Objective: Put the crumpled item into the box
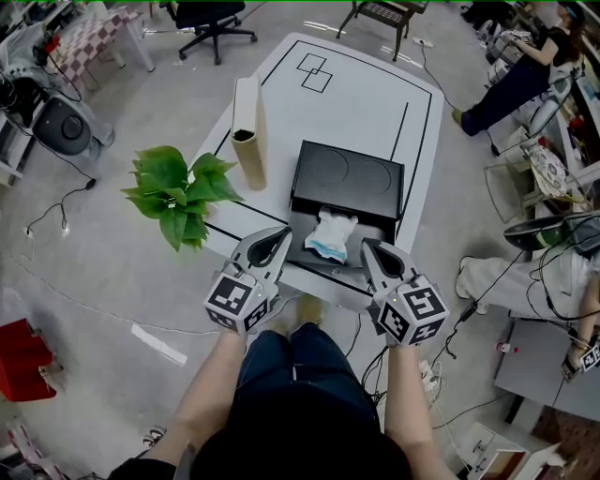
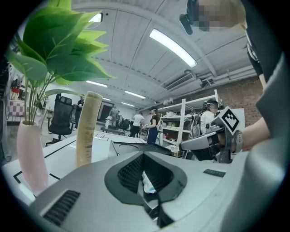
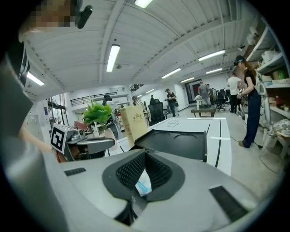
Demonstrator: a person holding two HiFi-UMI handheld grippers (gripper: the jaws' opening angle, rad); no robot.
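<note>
The left gripper (image 1: 277,236) and the right gripper (image 1: 369,247) are held side by side at the near edge of a white desk marked with black lines (image 1: 375,94), and both pairs of jaws are closed with nothing clamped in them. Just ahead of the jaws, between the two grippers, the crumpled white and pale-blue item (image 1: 330,234) lies in the lower tray of an open flat black box (image 1: 347,178), whose lid with two pressed circles is raised behind it. Each gripper view shows a sliver of the item through the hollow of its own closed jaws. Ahead and to the left of the left jaws stands a tall tan cardboard carton (image 1: 248,122); further left is a leafy green plant (image 1: 178,192) in a pale pink vase (image 2: 31,154). Round the desk is a grey concrete floor (image 1: 94,272) with trailing cables, a black office chair (image 1: 211,19) beyond the far end, and a seated person in dark clothes (image 1: 511,80) far off to the right. Overhead runs a white ceiling with long strip lights (image 2: 174,47), and white shelving (image 2: 186,118) stands in the distance
</note>
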